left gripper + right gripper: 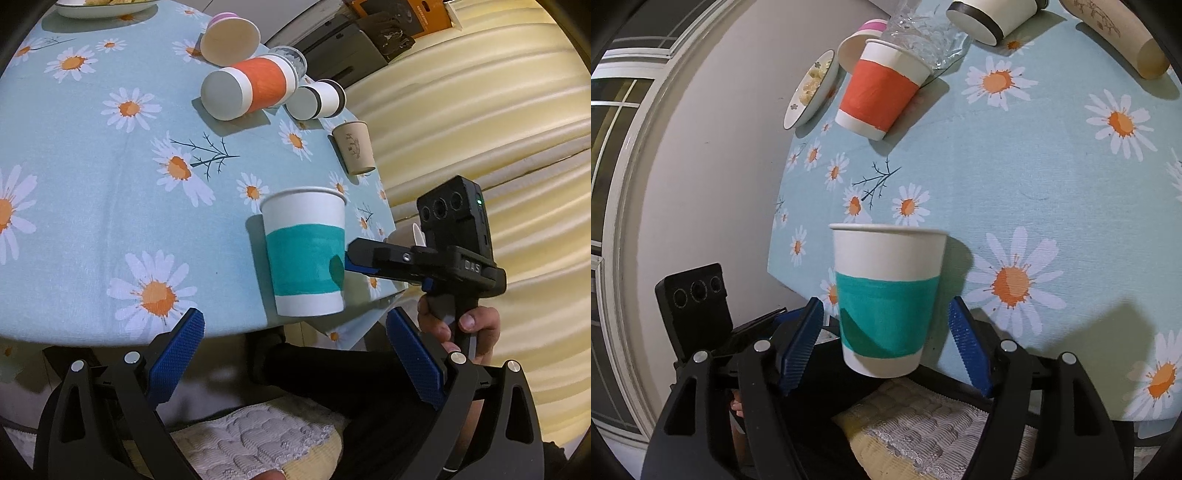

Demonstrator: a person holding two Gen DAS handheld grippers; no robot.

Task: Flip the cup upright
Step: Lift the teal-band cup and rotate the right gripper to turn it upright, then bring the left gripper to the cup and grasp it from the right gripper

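Standing mouth-up at the near edge of the table (92, 206), the teal-banded paper cup (888, 302) sits between the fingers of the right gripper (888, 347), its base down on the daisy-print cloth (1052, 177). Its long axis runs vertical and its rolled rim faces the ceiling, so by these views the flip looks done and only a clean release remains. The right jaws stand spread, and a gap shows between the cup wall and each blue ribbed pad (967, 347); the cup is not gripped. From the left wrist view one pad tip appears level with the teal band, close to the wall, though contact cannot be confirmed there.

Light and thin-walled, the cup would likely dent under a hard squeeze and tip at a small nudge, since it appears empty. The teal band at mid-height looks the sensible place to hold, stiffer than the rim and less prone to slip than the tapering base. Sitting so near the table edge, it could be knocked off by a careless withdrawal.

The left gripper (295, 362) hangs below the table edge with its jaws wide apart and nothing in them. Farther back, an orange-banded cup (247, 88), a black-ringed cup (317, 99) and a plain tan cup (229, 37) lie on their sides, with a glass (293, 61) behind them.
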